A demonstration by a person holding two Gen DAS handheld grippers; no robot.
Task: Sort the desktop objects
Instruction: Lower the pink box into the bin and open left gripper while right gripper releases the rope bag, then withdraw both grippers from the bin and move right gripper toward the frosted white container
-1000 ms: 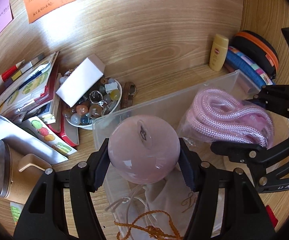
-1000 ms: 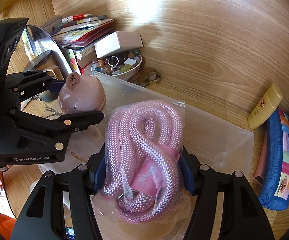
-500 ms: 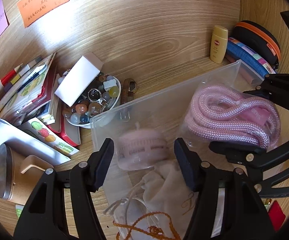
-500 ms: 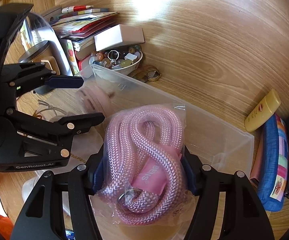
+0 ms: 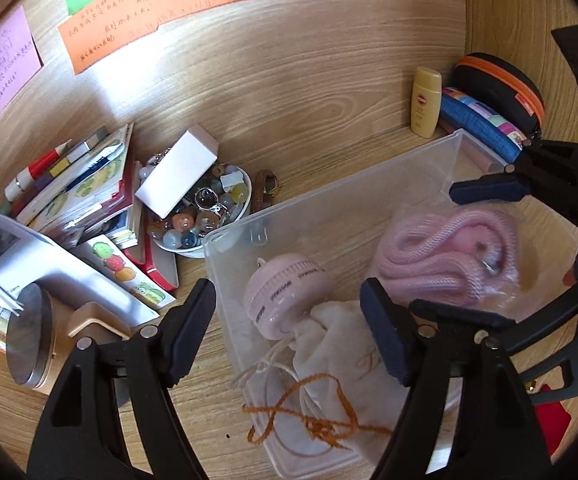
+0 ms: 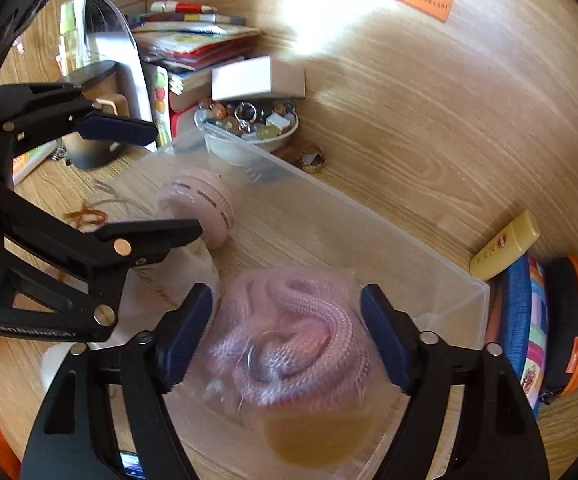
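Both grippers hang over the clear plastic bin [image 5: 329, 216], and each has just been opening its jaws, so nothing is pinched now. Below and between the left gripper [image 5: 289, 334] jaws, the pink round gadget [image 5: 287, 300] lies free on its side in the bin, leaning on a cream drawstring pouch [image 5: 341, 344]; it looks hard, smooth and light, apt to roll, best taken across its ribbed middle. Between the right gripper [image 6: 287, 334] jaws, not squeezed, the bagged pink rope [image 6: 289, 344] sits blurred; soft, light, its wrapper probably slippery, so grip through the coil's bulk. The bin walls rise close on either side of the jaws, and the two grippers nearly touch; straight up looks the freest way out. Beyond the left jaws, a bowl of beads [image 5: 205, 220] and stacked books [image 5: 81, 196] crowd the tabletop [image 5: 329, 92].
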